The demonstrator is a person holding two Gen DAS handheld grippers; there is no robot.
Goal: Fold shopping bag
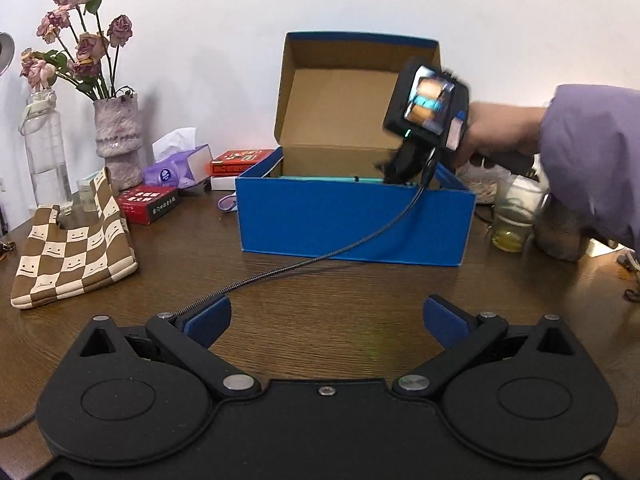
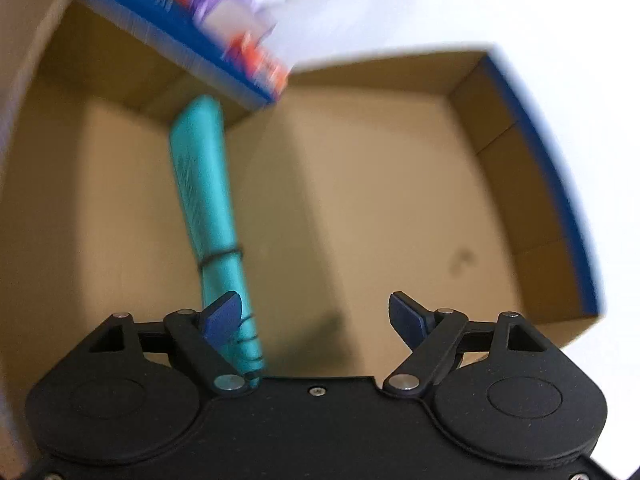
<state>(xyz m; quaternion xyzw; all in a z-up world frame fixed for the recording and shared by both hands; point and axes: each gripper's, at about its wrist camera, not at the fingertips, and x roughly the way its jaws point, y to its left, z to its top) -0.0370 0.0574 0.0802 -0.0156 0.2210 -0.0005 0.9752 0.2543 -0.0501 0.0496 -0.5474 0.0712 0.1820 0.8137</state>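
Observation:
A teal folded shopping bag (image 2: 208, 196), rolled long and bound with black elastic, lies inside the open blue shoebox (image 2: 536, 168). Its top edge shows as a teal strip in the left wrist view (image 1: 320, 178). My right gripper (image 2: 316, 312) is open above the box floor, its left finger beside the bag's near end and not gripping it. In the left wrist view it (image 1: 400, 170) dips into the box (image 1: 352, 216) at the right side. My left gripper (image 1: 326, 316) is open and empty over the wooden table (image 1: 320, 292).
A brown checkered cloth bag (image 1: 72, 248) lies at the left. Behind it stand a vase of dried roses (image 1: 116, 128), a glass bottle (image 1: 44, 152), a tissue pack (image 1: 176, 168) and red boxes (image 1: 148, 204). A glass cup (image 1: 514, 216) stands right of the shoebox. A cable (image 1: 304, 264) crosses the table.

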